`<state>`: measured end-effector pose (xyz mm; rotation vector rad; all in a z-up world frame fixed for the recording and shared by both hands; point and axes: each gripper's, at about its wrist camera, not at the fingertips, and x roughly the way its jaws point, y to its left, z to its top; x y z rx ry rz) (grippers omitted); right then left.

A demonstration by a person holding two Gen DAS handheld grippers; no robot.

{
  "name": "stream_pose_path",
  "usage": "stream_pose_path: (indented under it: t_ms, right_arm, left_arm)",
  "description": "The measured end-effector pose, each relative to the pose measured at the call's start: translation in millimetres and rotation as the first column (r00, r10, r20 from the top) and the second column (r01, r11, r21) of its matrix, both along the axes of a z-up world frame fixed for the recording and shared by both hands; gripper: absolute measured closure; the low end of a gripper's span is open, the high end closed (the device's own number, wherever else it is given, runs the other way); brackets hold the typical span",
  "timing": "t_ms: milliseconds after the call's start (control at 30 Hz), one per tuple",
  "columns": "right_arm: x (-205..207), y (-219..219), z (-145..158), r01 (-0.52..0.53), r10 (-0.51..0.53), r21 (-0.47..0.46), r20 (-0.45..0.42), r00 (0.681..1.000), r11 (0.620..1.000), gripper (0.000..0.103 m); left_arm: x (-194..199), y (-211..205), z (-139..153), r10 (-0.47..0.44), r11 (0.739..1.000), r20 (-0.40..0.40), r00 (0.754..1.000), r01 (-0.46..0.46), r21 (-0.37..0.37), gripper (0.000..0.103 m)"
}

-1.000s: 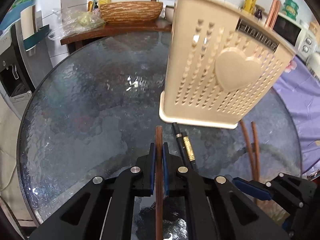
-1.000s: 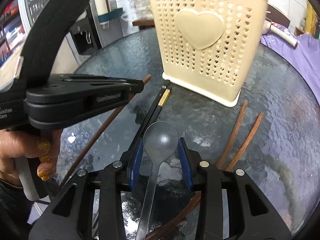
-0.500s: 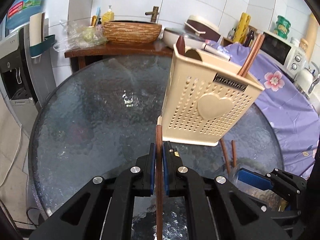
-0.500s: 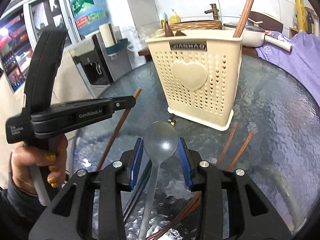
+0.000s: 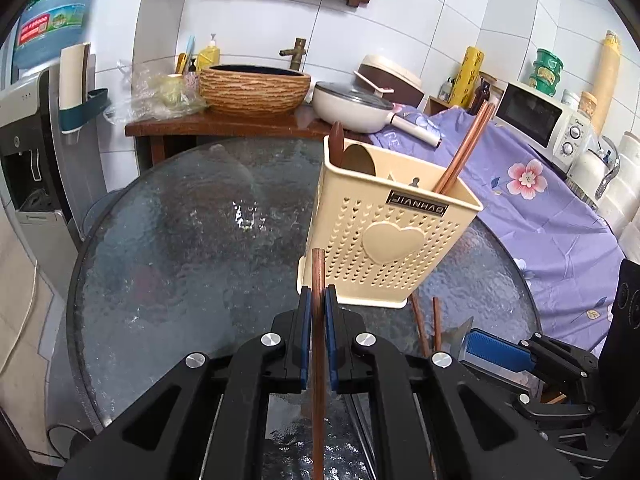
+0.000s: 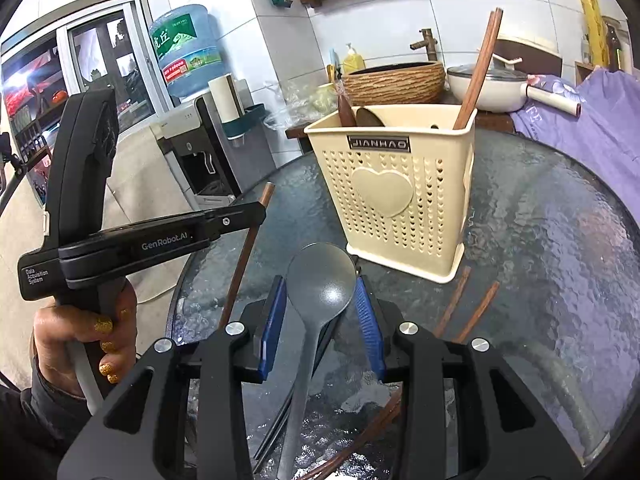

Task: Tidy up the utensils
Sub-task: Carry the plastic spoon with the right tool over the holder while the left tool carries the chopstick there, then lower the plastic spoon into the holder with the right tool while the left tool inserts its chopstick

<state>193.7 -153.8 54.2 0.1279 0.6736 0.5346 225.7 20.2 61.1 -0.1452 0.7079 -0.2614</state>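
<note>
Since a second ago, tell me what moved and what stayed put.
Both grippers rose, tilting up: the left gripper lifted its brown wooden chopstick and the right gripper its grey metal spoon off the round glass table. Unchanged: both grips, the cream perforated plastic holder, and the two loose chopsticks beside it.

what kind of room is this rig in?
Most likely a home kitchen or dining corner. A microwave and a lidded pan stand on the counter behind a round glass table, with a basin and tap beside them and a water dispenser at the side.
</note>
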Motion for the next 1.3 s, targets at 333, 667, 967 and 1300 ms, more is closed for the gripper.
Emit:
stream_pose_path:
  t_ms: [333, 667, 967, 1300]
  right_arm:
    - [-2, 6, 18, 0.025, -0.022, -0.03, 0.093, 0.995, 0.999, 0.066]
    - [14, 6, 51, 0.067, -0.058, -0.049, 0.164, 0.985, 0.997, 0.066]
    - [34, 1, 88, 0.099, -0.087, -0.045, 0.216, 0.973, 0.994, 0.066]
    - [72, -15, 151, 0.194, -0.19, 0.015, 0.307, 0.933, 0.981, 0.066]
  left_arm:
    - [-7, -3, 19, -0.008, 1.0, 0.053, 0.999, 0.009, -0.011, 0.096]
    - [-6, -6, 56, -0.024, 0.999, 0.128, 0.991, 0.027, -0.019, 0.096]
    - [-2, -13, 105, -0.055, 0.998, 0.217, 0.975, 0.057, -0.002, 0.097]
    - [0, -22, 175, -0.09, 0.996, 0.321, 0.943, 0.094, 0.005, 0.097]
